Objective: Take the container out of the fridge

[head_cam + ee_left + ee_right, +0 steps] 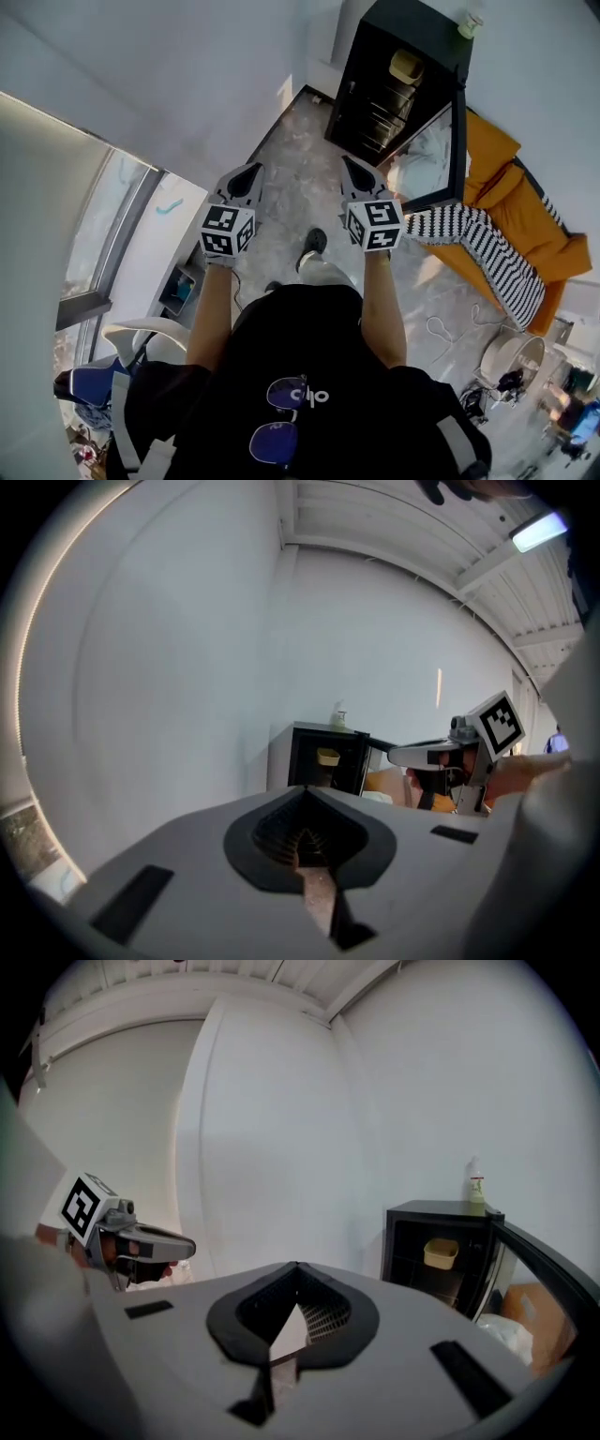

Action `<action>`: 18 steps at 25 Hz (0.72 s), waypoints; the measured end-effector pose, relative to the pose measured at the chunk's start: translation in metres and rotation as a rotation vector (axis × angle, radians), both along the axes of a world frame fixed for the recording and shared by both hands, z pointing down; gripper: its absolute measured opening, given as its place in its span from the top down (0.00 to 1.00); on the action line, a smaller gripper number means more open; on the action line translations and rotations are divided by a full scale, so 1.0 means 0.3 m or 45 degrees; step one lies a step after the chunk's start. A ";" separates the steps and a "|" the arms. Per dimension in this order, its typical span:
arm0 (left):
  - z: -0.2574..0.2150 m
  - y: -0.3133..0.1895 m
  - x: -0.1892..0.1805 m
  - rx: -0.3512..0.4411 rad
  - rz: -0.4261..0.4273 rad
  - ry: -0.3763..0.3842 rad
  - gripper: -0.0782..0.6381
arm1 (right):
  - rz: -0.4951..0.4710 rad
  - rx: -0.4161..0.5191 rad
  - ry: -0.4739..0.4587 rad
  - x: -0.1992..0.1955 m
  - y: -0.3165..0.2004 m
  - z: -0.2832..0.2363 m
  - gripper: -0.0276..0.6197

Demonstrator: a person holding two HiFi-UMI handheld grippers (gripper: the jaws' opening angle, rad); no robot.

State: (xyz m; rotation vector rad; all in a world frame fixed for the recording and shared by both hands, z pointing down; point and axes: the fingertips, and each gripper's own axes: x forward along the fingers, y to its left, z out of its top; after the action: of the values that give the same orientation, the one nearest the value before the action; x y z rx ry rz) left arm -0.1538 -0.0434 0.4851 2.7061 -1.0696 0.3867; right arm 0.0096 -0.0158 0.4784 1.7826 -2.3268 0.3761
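Observation:
A small black fridge (394,89) stands against the far wall with its door (457,141) swung open. On an upper shelf inside sits a pale yellow container (406,66), which also shows in the left gripper view (327,757) and the right gripper view (441,1252). I hold both grippers side by side in the air, some way short of the fridge. The left gripper (247,174) (302,794) is shut and holds nothing. The right gripper (354,172) (295,1269) is shut and empty too. Each gripper sees the other off to its side.
A small bottle (470,25) (477,1185) stands on top of the fridge. Right of the open door lie a white bag (417,169), an orange couch (525,216) and a striped cloth (487,248). A window (112,225) runs along the left. Cables lie on the floor at lower right.

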 end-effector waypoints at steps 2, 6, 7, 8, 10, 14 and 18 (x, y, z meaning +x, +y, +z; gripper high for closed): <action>-0.026 -0.083 0.064 0.018 0.009 0.003 0.89 | 0.008 0.019 -0.013 0.060 -0.094 -0.026 0.95; -0.068 -0.195 0.189 0.031 0.019 0.041 0.89 | 0.014 0.043 -0.044 0.164 -0.215 -0.063 0.95; -0.068 -0.216 0.220 0.031 0.022 0.042 0.89 | 0.013 0.045 -0.040 0.188 -0.236 -0.062 0.95; -0.064 -0.235 0.250 0.031 0.024 0.038 0.89 | 0.014 0.043 -0.034 0.212 -0.254 -0.055 0.95; -0.055 -0.263 0.303 0.031 0.028 0.022 0.89 | 0.022 0.034 -0.028 0.259 -0.282 -0.037 0.95; -0.066 -0.304 0.389 0.033 0.056 0.018 0.89 | 0.039 0.039 -0.028 0.341 -0.318 -0.041 0.95; -0.080 -0.344 0.476 0.041 0.099 0.001 0.89 | 0.066 0.053 -0.031 0.419 -0.350 -0.054 0.95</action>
State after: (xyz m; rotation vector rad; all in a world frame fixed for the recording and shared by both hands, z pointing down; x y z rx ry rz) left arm -0.0111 -0.1465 0.4610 2.7825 -0.9813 0.3840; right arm 0.1352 -0.1208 0.4623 1.8713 -2.3248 0.3620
